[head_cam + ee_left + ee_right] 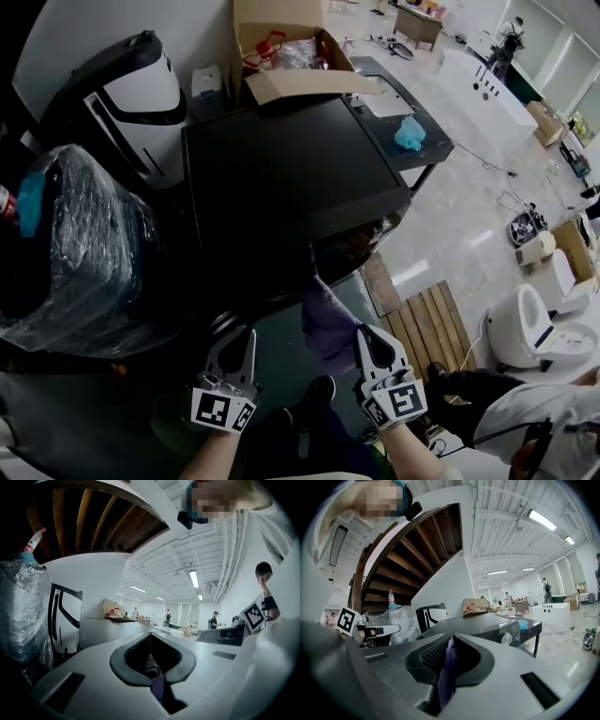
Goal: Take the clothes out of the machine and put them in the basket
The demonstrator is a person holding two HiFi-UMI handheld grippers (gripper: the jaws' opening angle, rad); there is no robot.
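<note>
In the head view the black washing machine (281, 169) fills the middle. Its front and door are in shadow below its top edge. A purple garment (325, 319) hangs in front of it, between my two grippers. The right gripper (363, 333) is shut on this garment, and purple cloth (449, 667) is pinched between its jaws in the right gripper view. My left gripper (247, 335) is also shut, with a strip of the same purple cloth (158, 687) caught low between its jaws. Both grippers are held about level, side by side. I cannot make out a basket.
A plastic-wrapped bundle (80, 234) and a white-and-black appliance (141, 94) stand left of the machine. An open cardboard box (281, 56) sits behind it, and a black side table (412, 159) bearing a blue cloth stands to its right. A wooden slat mat (431, 328) and toilets (534, 328) lie at the right.
</note>
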